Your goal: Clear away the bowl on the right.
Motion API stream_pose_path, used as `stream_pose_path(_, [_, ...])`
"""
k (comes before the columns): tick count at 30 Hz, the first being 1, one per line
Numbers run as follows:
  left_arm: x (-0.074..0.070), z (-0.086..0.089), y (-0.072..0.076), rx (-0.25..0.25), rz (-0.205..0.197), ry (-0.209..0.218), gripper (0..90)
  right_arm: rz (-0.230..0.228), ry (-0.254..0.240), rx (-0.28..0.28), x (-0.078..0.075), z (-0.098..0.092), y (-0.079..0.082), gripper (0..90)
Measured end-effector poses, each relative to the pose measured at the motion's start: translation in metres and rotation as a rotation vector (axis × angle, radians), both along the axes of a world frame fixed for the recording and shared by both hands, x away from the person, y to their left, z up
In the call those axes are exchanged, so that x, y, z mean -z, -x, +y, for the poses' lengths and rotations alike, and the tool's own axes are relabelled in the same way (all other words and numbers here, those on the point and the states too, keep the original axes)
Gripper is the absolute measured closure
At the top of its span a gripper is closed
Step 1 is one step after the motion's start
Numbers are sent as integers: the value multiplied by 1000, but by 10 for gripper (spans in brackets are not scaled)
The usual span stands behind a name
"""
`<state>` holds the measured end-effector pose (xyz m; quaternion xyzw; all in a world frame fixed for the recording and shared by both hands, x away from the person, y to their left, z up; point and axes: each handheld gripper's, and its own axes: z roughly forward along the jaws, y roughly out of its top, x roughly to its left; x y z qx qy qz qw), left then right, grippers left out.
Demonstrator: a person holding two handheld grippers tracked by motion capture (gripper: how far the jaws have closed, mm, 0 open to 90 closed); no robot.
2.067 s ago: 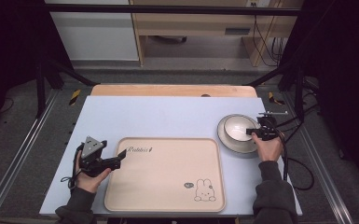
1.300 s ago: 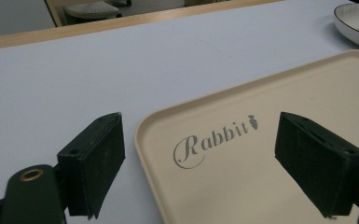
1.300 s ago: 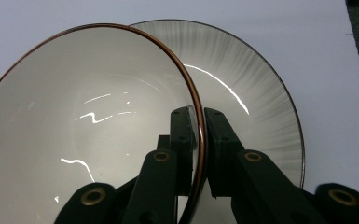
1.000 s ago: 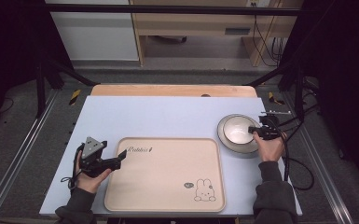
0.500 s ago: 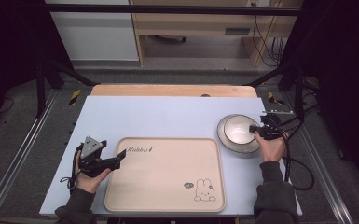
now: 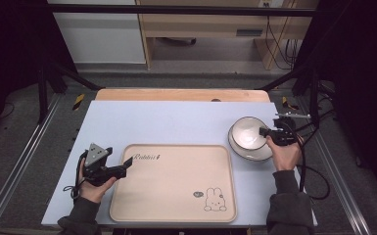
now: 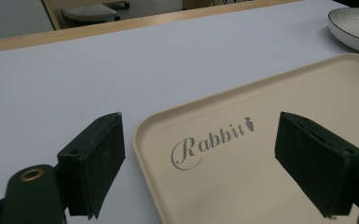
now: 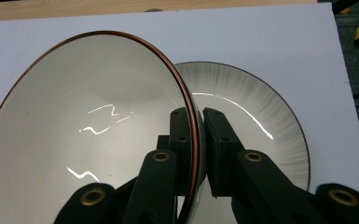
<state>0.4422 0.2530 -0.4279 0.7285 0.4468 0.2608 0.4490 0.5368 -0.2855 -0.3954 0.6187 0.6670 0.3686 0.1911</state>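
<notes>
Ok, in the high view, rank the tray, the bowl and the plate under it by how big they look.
1. Tray, clearly largest.
2. Plate, its rim showing past the bowl.
3. Bowl, held by the right gripper; it sits nearer the camera, so the gap from the plate is unsure.

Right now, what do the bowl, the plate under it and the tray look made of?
Bowl: likely glazed ceramic, glossy white with sharp glare, thin copper-brown rim.
Plate: probably glazed ceramic too, grey streaks fading inward, dark edge.
Tray: looks like matte beige plastic, printed rabbit, no glare.
</notes>
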Motion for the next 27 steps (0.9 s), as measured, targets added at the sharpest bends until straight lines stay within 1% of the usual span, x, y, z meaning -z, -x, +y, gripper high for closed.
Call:
stream_pose_path(5, [0,0,0,3,0,-1,155,-19,-16,-28,-7,5,4,829])
stream_pose_path(7, [0,0,0,5,0,0,155,-31,-11,-43,-10,8,5,829])
stream_pose_path(8, [0,0,0,5,0,0,155,-31,-19,-49,-11,10,6,829])
stream_pose_path(10, [0,0,1,5,0,1,155,-38,-20,-67,-13,13,7,829])
stream_pose_path(11, [-1,0,1,5,-1,1,155,-35,-29,-71,-15,15,8,829])
stream_pose_path(16, [-1,1,1,9,-1,1,155,-47,-28,-107,-18,25,10,829])
stream_pose_path(19, [-1,1,1,10,-1,2,154,-48,-36,-121,-20,30,11,829])
stream_pose_path(24, [-2,1,2,12,-3,3,150,-41,-21,-149,-19,38,11,829])
stream_pose_path(27, [-2,1,2,13,-2,3,149,-35,-23,-163,-19,44,11,829])
